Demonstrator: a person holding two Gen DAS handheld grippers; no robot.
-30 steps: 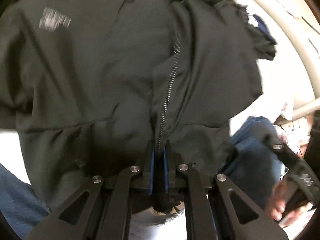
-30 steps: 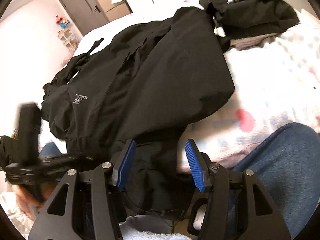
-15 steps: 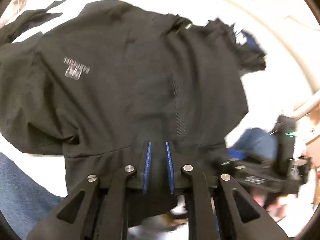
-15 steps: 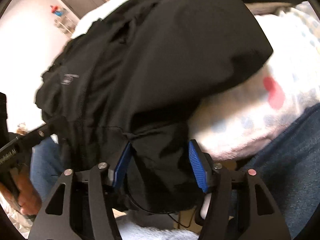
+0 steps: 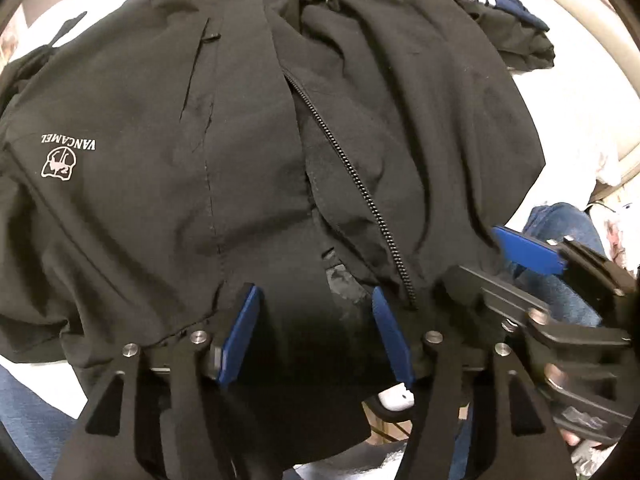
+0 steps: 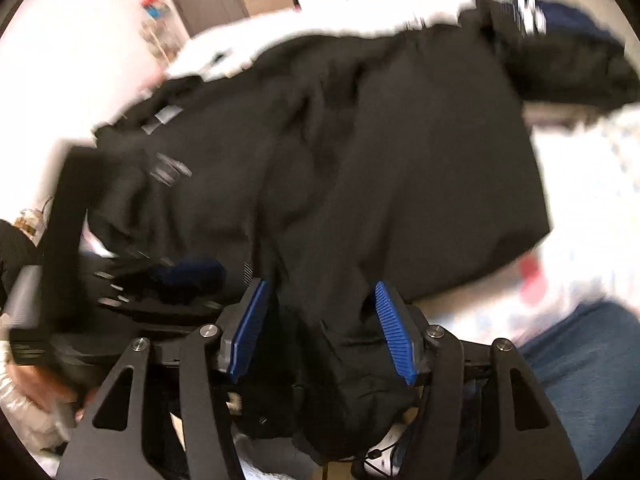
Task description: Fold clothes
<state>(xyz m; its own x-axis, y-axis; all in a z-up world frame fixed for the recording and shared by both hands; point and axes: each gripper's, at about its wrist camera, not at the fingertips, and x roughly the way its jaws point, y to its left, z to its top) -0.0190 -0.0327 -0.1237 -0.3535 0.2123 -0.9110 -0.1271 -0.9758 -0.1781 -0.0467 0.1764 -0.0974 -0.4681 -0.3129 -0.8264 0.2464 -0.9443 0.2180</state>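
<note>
- Left wrist view: the black jacket (image 5: 248,152) is spread across the white bed (image 5: 568,112), filling the view from nine o'clock round to three, with its hem at six o'clock draped off the near edge toward the camera.
- The left gripper (image 5: 316,336) stands with its blue pads wide apart, the hem cloth lying between them but not pinched.
- The open zipper (image 5: 352,184) runs from twelve down to five o'clock; a white logo (image 5: 60,158) sits at nine.
- Handling, as I judge it: a soft, limp shell fabric, smooth enough to slide in the pads, light but bulky. The stitched hem and the zipper tape look like the firmest edges to pinch.
- A dark pile of clothes (image 5: 516,28) lies at one o'clock, touching the jacket's far edge.
- The right gripper (image 5: 532,256) shows at three o'clock, beside the hem.
- Right wrist view (blurred): the jacket (image 6: 400,152) covers the middle, and a bunched fold of hem hangs at six o'clock between the pads of the right gripper (image 6: 320,332), which gape open on either side of it.
- That bunch would be thick; a bite on it could catch several layers.
- The left gripper (image 6: 132,280) sits at nine o'clock; its jaw state is not readable here.
</note>
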